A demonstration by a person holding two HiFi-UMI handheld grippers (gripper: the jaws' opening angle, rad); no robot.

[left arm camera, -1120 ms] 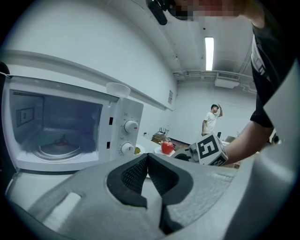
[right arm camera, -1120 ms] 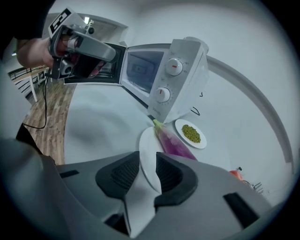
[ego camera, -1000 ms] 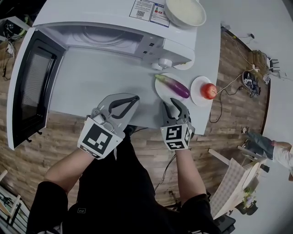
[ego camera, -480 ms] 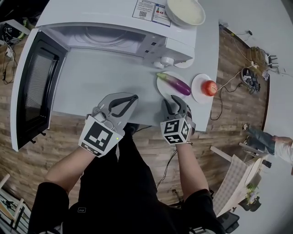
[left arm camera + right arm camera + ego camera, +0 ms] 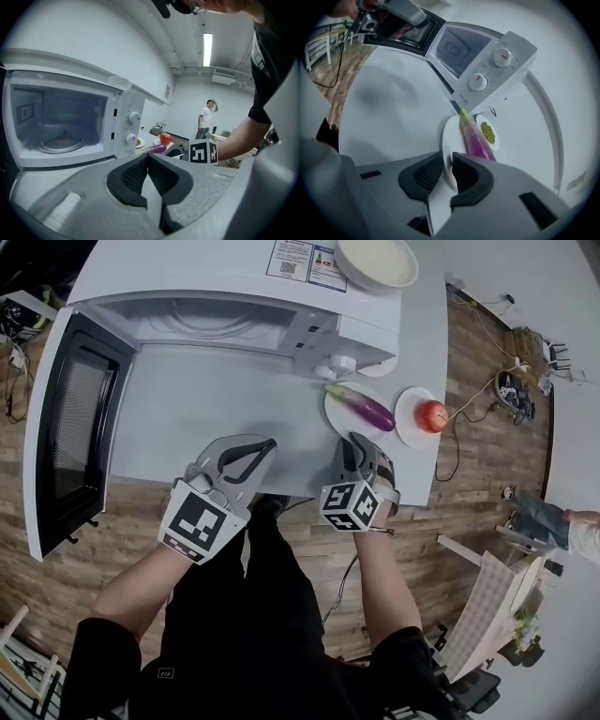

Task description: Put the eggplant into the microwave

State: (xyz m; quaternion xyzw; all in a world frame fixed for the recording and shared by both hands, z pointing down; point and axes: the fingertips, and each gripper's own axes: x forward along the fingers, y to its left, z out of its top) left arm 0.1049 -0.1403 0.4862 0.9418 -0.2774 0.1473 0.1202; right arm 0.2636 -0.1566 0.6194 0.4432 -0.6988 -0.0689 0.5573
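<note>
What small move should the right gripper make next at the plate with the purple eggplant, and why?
Probably lift the white round plate a little and start it toward the white microwave. The right gripper has just been closing its jaws, and the plate's near rim sits between them, seemingly pinched. The purple eggplant lies on that plate, and the microwave's door stands open.

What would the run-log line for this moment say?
right gripper: jaws just closed onto plate rim | eggplant: lying on plate | left gripper: shut, empty | microwave: door open
</note>
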